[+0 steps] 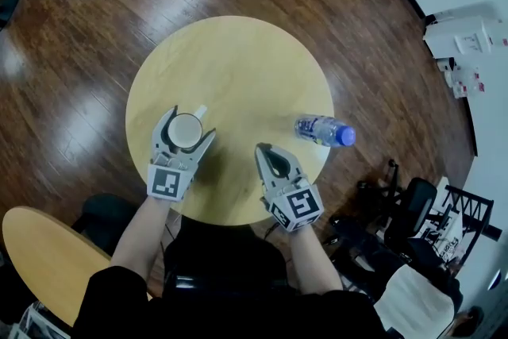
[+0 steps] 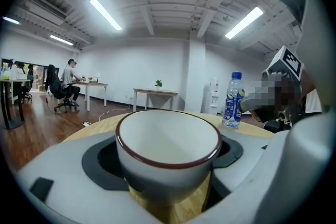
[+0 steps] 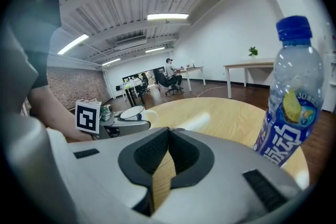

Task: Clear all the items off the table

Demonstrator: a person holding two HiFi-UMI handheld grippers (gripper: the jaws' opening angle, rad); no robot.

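A white cup (image 1: 185, 131) with a dark red rim stands on the round yellow table (image 1: 238, 59), near its front left. My left gripper (image 1: 190, 123) is shut on the cup (image 2: 168, 136), a jaw on either side, and the tabletop shows under it. Right of it my right gripper (image 1: 263, 148) hangs over the table's front edge, shut, its tips touching and holding nothing (image 3: 168, 131). A clear water bottle (image 1: 321, 130) with a blue cap and label stands upright at the table's right edge, just right of the right gripper (image 3: 291, 102). The bottle (image 2: 232, 99) also appears beyond the cup.
A second yellow table (image 1: 40, 250) lies at the lower left. Black chairs and cables (image 1: 413, 210) crowd the floor at the right, with white furniture (image 1: 464, 36) at the upper right. Dark wooden floor surrounds the table. Far off, a person sits at a desk (image 2: 68, 78).
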